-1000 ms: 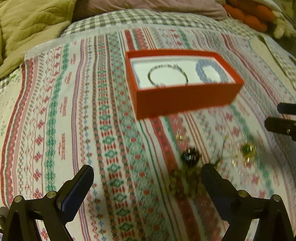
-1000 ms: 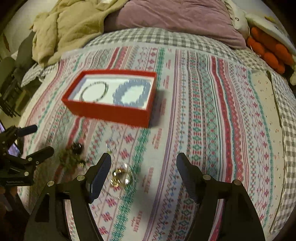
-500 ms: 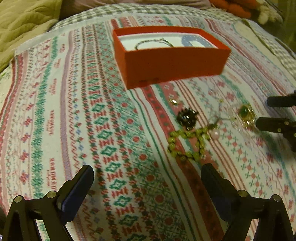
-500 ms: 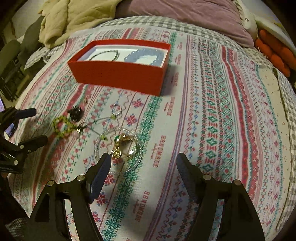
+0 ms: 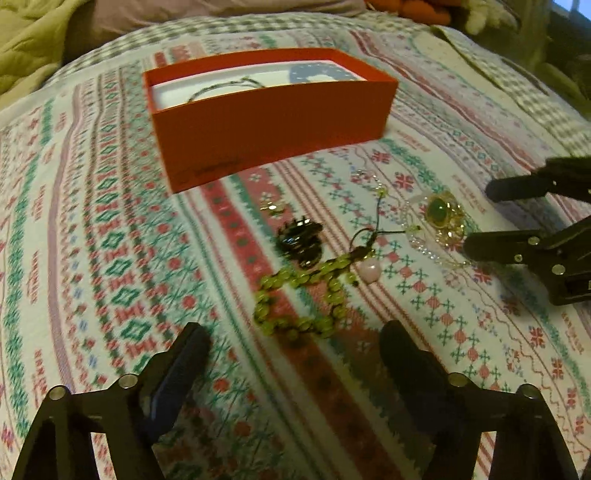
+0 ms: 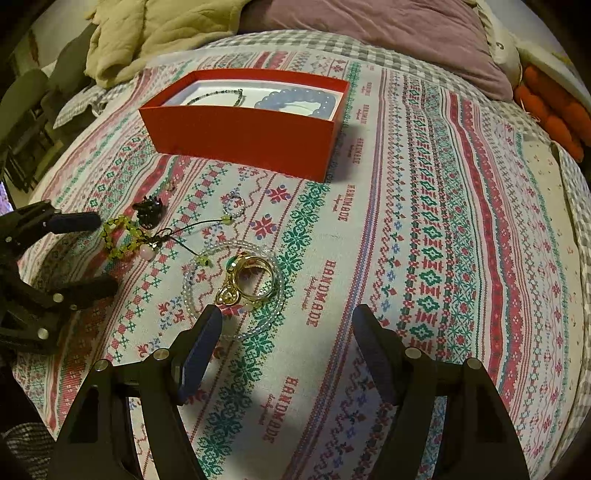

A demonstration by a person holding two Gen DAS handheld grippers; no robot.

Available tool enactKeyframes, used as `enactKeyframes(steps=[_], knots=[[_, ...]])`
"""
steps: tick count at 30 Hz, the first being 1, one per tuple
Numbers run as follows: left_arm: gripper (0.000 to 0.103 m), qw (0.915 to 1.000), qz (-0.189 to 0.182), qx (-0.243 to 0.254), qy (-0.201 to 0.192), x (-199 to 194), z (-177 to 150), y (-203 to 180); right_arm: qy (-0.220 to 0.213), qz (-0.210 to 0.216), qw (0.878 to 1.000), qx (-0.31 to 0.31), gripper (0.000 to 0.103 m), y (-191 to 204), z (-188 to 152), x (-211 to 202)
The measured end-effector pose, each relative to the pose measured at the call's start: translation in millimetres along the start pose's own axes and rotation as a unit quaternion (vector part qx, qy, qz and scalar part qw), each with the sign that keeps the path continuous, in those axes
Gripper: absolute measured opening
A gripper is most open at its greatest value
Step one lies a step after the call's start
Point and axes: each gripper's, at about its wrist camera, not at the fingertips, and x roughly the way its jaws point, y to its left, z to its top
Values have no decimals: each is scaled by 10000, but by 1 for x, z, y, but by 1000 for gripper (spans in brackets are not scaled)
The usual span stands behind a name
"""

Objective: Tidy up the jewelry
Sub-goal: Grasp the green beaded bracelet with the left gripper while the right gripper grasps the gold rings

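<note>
A red box (image 5: 269,122) (image 6: 243,136) sits on the patterned bedspread and holds a thin dark chain bracelet (image 6: 218,96) and a blue bead bracelet (image 6: 299,101). In front of it lie a green bead bracelet (image 5: 299,299) (image 6: 120,236), a black ring-like piece (image 5: 301,240) (image 6: 148,212), a clear bead bracelet (image 6: 232,288) and gold rings with a green stone (image 5: 441,218) (image 6: 251,277). My left gripper (image 5: 291,343) is open, just short of the green bracelet. My right gripper (image 6: 288,325) is open, its left finger beside the gold rings.
A small beaded ring (image 6: 234,205) and a tiny gold piece (image 5: 271,208) lie near the box. A beige blanket (image 6: 155,33) and purple pillow (image 6: 369,29) lie at the bed's far end. Orange plush (image 6: 550,107) lies at right.
Both grippers have moved lower and closer to the loose jewelry. The left one now faces the green bracelet, the right one the gold rings. Both stay open.
</note>
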Motion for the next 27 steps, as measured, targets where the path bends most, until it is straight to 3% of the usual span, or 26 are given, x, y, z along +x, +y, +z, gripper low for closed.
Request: enactKeyframes(steps=[4,7,9,14,17,27], knots=[[63,10000,12,14,-13,4,7,-1,-4,20,10000,7,76,1,0,0],[47,10000,62,-16,2,5,9,2,-6,30,10000,2,75,1,1,0],[30,10000,77,-26,13,6,10,3,-6,41,10000,-2,75,1,2,0],[6,10000,26,-46,59,5,10,2,-29,138,9999,-57,75,5,5,0],[6,9999,12,-111,75,2,11,2,-54,198,9997,-126,74,9,7,0],[5,9998,-15,-189,52,-6,10,2,-33,330,9993,-166,50,15,16,4]])
